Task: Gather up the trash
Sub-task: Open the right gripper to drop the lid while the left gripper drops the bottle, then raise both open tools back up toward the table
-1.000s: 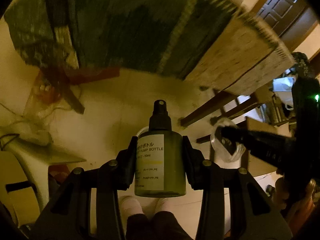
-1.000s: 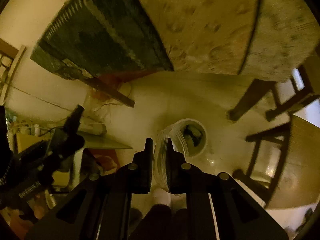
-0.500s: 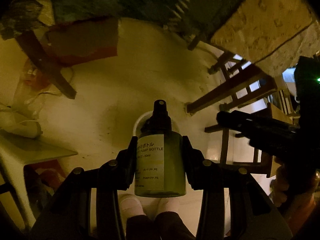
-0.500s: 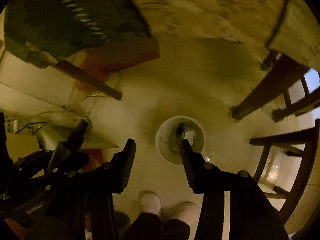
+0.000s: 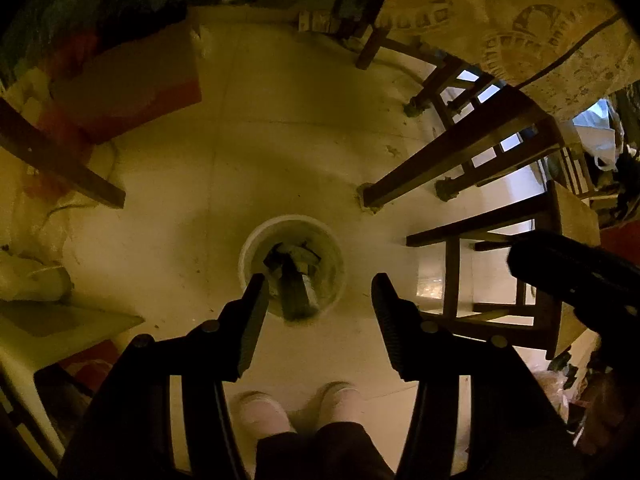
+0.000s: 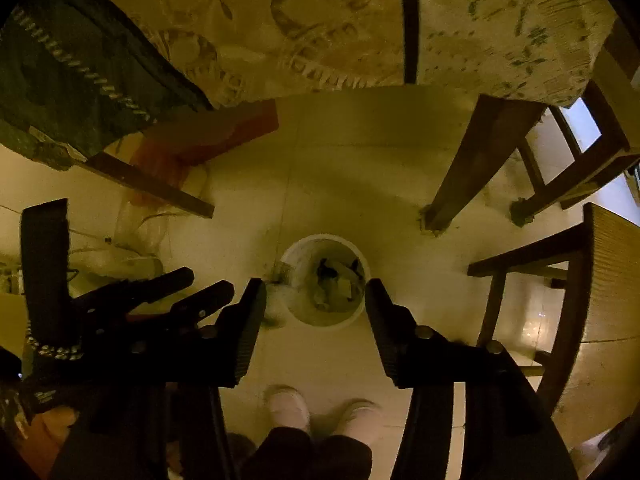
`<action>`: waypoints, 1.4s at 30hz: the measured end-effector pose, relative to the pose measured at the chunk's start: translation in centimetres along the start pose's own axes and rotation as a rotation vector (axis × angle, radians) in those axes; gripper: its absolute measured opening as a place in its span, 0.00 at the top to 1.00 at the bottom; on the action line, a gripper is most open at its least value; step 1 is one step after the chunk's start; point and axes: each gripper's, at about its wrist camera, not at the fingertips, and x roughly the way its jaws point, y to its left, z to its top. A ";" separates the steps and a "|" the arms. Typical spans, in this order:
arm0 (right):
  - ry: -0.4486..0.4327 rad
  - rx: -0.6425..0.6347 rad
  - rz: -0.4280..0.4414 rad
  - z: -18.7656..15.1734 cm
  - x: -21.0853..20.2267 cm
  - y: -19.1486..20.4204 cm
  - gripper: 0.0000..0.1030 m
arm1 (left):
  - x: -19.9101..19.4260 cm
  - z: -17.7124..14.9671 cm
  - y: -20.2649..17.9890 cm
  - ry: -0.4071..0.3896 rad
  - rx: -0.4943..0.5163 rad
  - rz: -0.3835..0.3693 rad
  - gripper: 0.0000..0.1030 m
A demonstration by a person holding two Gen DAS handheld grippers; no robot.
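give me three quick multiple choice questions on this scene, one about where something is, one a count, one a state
1. Where does the white bin stand?
A. on the floor under the grippers
B. on the table
C. on a chair seat

2. How many white shoes show at the bottom of the left wrist view?
A. none
B. two
C. four

3. What is between the fingers of the left gripper?
A. a spray bottle
B. a plastic cup
C. nothing

Answers: 1 A, the bin sits on the pale floor beside the table leg. 2 B, one shoe on each side above the dark trouser legs. 3 C, the jaws are opening with only floor and bin seen through the gap; the right gripper is bare too.
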 end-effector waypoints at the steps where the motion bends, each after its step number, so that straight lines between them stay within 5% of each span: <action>1: -0.002 -0.001 -0.001 0.0 -0.4 0.2 0.53 | -0.4 0.0 -0.2 -0.005 0.009 0.005 0.49; 10: -0.044 -0.016 -0.011 0.4 -6.1 2.2 0.53 | -8.0 -0.1 -2.0 -0.054 0.087 0.017 0.49; 17: -0.119 -0.038 -0.009 1.1 -13.7 5.0 0.53 | -18.1 0.5 -3.4 -0.147 0.096 0.020 0.49; 34: -0.456 -0.123 -0.049 0.3 -36.3 13.8 0.53 | -45.0 -0.7 -8.5 -0.517 0.223 0.024 0.49; 42: -0.619 -0.130 -0.098 -1.6 -43.8 16.8 0.52 | -54.4 -2.6 -9.3 -0.705 0.286 0.004 0.42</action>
